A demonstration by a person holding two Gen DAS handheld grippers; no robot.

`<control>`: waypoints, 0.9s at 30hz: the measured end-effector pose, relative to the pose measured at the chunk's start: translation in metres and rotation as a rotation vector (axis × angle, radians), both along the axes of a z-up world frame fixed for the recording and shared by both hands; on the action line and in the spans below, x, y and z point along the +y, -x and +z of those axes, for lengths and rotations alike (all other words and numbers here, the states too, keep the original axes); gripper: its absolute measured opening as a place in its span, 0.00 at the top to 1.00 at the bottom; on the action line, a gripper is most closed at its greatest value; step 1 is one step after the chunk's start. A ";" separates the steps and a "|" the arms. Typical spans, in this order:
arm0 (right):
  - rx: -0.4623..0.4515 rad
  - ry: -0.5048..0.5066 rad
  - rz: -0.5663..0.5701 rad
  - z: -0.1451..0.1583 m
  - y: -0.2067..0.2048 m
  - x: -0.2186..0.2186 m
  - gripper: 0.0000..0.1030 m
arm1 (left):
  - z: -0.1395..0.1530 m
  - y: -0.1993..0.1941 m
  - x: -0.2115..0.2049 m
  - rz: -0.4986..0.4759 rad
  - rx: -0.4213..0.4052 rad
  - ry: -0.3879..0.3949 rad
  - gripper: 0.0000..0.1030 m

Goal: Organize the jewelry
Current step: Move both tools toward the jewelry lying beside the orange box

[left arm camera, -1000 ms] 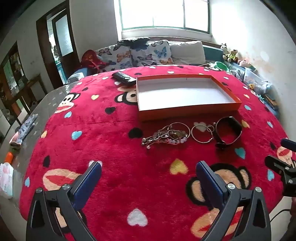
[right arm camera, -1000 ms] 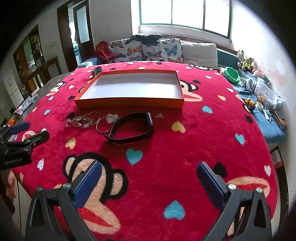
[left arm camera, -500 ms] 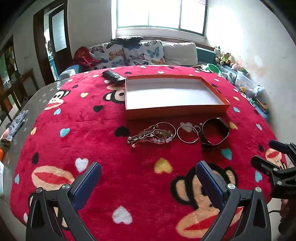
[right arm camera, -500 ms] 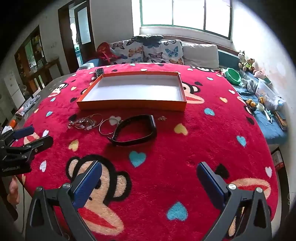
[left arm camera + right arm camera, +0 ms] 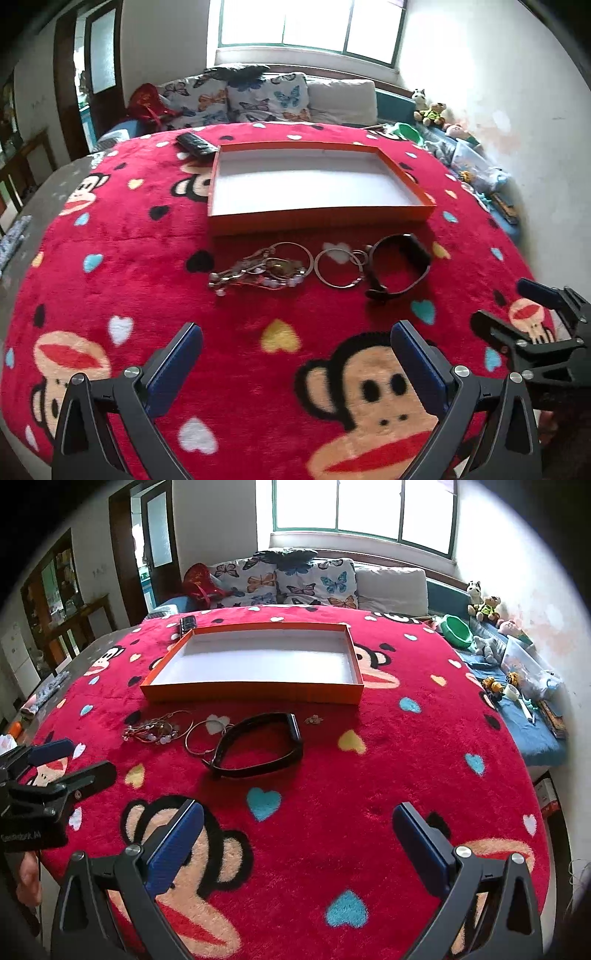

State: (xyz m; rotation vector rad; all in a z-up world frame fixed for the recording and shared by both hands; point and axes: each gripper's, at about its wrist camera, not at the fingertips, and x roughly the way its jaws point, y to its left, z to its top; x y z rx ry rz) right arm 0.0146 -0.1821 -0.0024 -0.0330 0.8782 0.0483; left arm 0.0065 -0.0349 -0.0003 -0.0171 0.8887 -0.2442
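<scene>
Red monkey-print blanket point(image 5: 388, 760) covers the table; sofa with cushions under the window, frame top. Orange tray point(image 5: 255, 692) centre, bare inside. Black band point(image 5: 258, 746), bangles point(image 5: 205, 734), bead tangle point(image 5: 155, 731) just below it. Left gripper point(image 5: 295, 354) and right gripper point(image 5: 297, 830): jaws wide, nothing held. Judgement: take the band first; lift the tangle whole.
</scene>
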 end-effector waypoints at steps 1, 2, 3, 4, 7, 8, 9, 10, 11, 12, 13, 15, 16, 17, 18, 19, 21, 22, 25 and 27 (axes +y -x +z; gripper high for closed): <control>0.000 0.002 0.000 0.000 0.000 0.000 0.00 | 0.000 0.000 -0.001 0.000 0.001 0.000 0.00; 0.000 0.005 -0.004 0.000 0.000 0.000 0.00 | 0.000 -0.001 -0.002 0.000 -0.001 -0.004 0.00; 0.002 0.007 -0.006 0.000 -0.001 -0.001 0.00 | -0.001 -0.002 -0.003 0.000 -0.002 -0.008 0.00; 0.003 0.010 -0.007 0.000 -0.001 -0.001 0.00 | -0.001 -0.002 -0.003 -0.001 -0.002 -0.009 0.00; 0.001 0.022 -0.009 0.001 -0.002 0.000 0.00 | -0.001 -0.002 -0.003 0.002 -0.009 -0.035 0.00; 0.000 0.027 -0.010 0.001 -0.002 0.001 0.00 | -0.001 -0.002 -0.004 0.002 -0.019 -0.056 0.00; 0.000 0.031 -0.008 0.001 -0.003 0.001 0.00 | -0.001 -0.002 -0.004 0.005 -0.030 -0.076 0.00; 0.000 0.035 -0.007 0.001 -0.003 0.002 0.00 | 0.000 -0.002 -0.004 0.007 -0.034 -0.084 0.00; 0.001 0.037 -0.005 0.000 -0.003 0.002 0.00 | 0.000 -0.002 -0.004 0.008 -0.035 -0.088 0.00; 0.002 0.036 -0.003 0.000 -0.004 0.002 0.00 | 0.001 -0.003 -0.002 0.009 -0.034 -0.090 0.00; 0.003 0.032 -0.001 0.000 -0.004 0.002 0.00 | 0.001 -0.003 -0.001 0.011 -0.035 -0.092 0.00; 0.004 0.030 0.001 0.000 -0.005 0.002 0.00 | 0.002 -0.004 0.000 0.014 -0.040 -0.102 0.00; 0.003 0.031 0.002 0.001 -0.005 0.002 0.00 | 0.003 -0.004 0.001 0.016 -0.042 -0.110 0.00; 0.003 0.031 0.002 0.001 -0.005 0.002 0.00 | 0.003 -0.005 0.001 0.018 -0.044 -0.116 0.00; 0.004 0.030 0.000 0.001 -0.005 0.002 0.00 | 0.003 -0.006 0.002 0.017 -0.046 -0.120 0.00; 0.004 0.029 -0.003 0.001 -0.006 0.002 0.00 | 0.004 -0.007 0.003 0.019 -0.046 -0.126 0.00; 0.004 0.034 -0.006 0.001 -0.007 0.001 0.00 | 0.005 -0.008 0.004 0.025 -0.051 -0.132 0.00; 0.003 0.042 -0.008 0.001 -0.008 0.002 0.00 | 0.006 -0.009 0.006 0.030 -0.055 -0.134 0.00; -0.001 0.059 -0.005 0.002 -0.009 0.001 0.00 | 0.009 -0.012 0.011 0.046 -0.058 -0.133 0.00; -0.001 0.056 -0.001 0.003 -0.011 -0.002 0.00 | 0.011 -0.015 0.014 0.054 -0.059 -0.133 0.00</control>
